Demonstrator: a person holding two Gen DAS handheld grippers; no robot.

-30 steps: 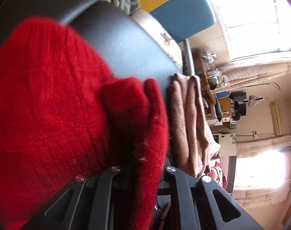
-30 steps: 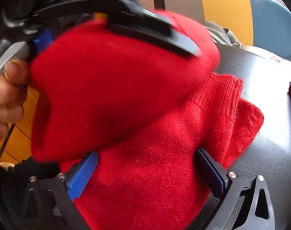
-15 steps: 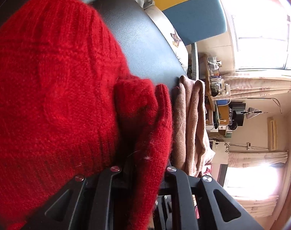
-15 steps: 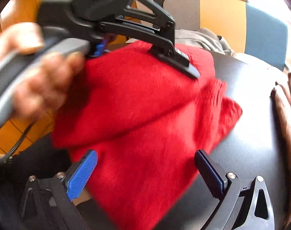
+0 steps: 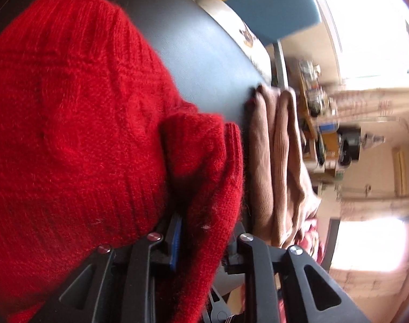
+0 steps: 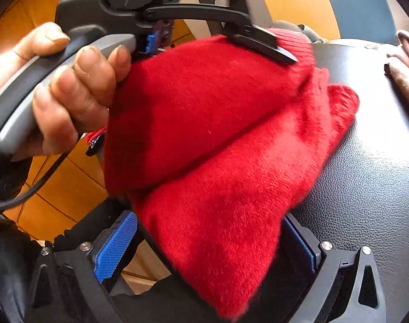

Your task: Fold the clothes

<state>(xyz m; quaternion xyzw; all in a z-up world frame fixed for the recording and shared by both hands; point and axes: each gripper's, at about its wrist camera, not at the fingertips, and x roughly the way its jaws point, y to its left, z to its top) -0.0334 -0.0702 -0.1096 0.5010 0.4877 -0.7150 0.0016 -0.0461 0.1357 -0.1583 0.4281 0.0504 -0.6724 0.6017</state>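
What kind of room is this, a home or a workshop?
Probably a lived-in home room: a red sweater lies on a black leather-like surface, folded brown clothes beside it, curtained windows and cluttered shelves behind.

Both wrist views close (sharing red sweater (image 5: 78, 123)).

Red knit sweater (image 6: 226, 145); black leather-grain surface (image 6: 366, 161); brown ribbed garment (image 5: 279, 161).
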